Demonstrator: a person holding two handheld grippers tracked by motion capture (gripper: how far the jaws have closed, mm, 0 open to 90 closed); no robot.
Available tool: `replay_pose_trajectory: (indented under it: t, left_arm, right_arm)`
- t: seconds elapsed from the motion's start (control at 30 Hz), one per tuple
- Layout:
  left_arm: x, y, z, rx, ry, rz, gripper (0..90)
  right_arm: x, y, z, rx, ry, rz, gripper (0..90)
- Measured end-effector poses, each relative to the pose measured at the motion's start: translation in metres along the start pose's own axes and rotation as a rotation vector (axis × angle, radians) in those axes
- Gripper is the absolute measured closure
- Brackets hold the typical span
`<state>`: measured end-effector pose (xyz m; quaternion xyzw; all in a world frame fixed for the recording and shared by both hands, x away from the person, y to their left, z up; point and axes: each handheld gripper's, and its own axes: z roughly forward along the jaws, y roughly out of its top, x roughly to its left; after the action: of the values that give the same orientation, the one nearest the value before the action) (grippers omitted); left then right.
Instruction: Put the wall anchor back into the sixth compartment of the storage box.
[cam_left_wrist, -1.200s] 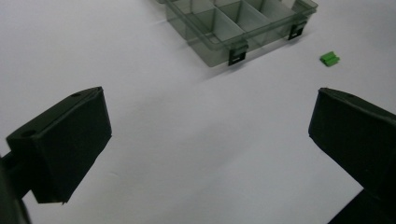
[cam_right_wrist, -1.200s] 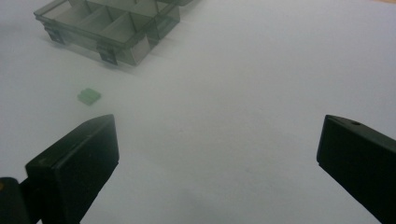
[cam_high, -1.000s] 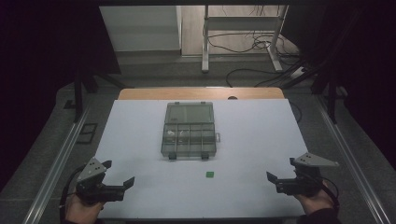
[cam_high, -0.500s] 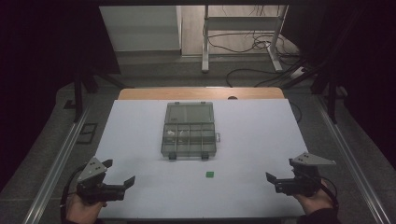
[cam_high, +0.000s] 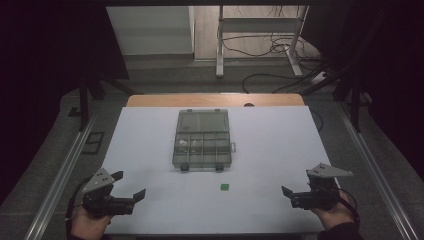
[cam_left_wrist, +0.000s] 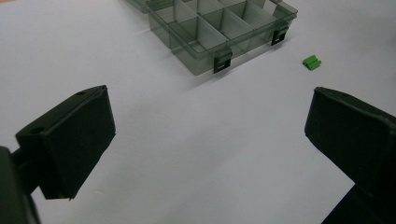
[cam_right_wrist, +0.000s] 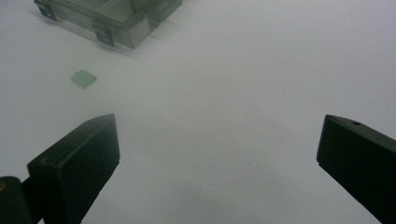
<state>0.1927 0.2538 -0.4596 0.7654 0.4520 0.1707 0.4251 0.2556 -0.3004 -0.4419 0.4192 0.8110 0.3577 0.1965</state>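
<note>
A white mat (cam_high: 280, 150) covers the counter, leaving a strip of bare wood (cam_high: 165, 100) along the far edge. Beyond that edge stand a pale cabinet (cam_high: 150, 30) and a white metal frame (cam_high: 260, 35), with black cables (cam_high: 260, 47) strewn on the floor.

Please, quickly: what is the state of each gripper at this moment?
Left gripper: open, holding nothing, above the white table.
Right gripper: open, holding nothing, also clear of the green piece.

Each black, blocky two-jaw claw, left (cam_high: 129, 185) and right (cam_high: 286, 191), carries a grey three-cornered plate and a dark trailing cable.
</note>
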Motion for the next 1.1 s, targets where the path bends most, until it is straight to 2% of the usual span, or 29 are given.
replay_pose_trajectory:
  t: [0.17,0.3,0.63,0.77,0.83,1.1]
  left_arm:
    - [0.002,0.0,0.0,-0.006,-0.008,-0.005,2.8]
    - [0.004,0.001,0.001,-0.009,-0.002,-0.016,2.6]
    - [0.002,0.001,0.003,0.007,-0.006,0.001,2.4]
    - [0.002,0.001,0.003,0.009,-0.003,0.004,2.2]
    - [0.001,0.001,0.003,0.01,-0.003,0.007,2.1]
    - [0.001,0.001,0.004,0.004,-0.001,0.025,0.9]
  right_arm:
    - [0.004,0.004,0.003,0.006,0.01,-0.027,0.0]
    - [0.007,0.009,0.006,0.003,0.029,-0.026,0.0]
    - [0.016,0.018,0.014,0.026,0.049,-0.053,0.0]
    - [0.02,0.022,0.019,0.032,0.072,-0.066,0.0]
    - [0.024,0.026,0.023,0.038,0.098,-0.07,0.0]
    - [0.033,0.034,0.034,0.05,0.133,-0.08,0.0]
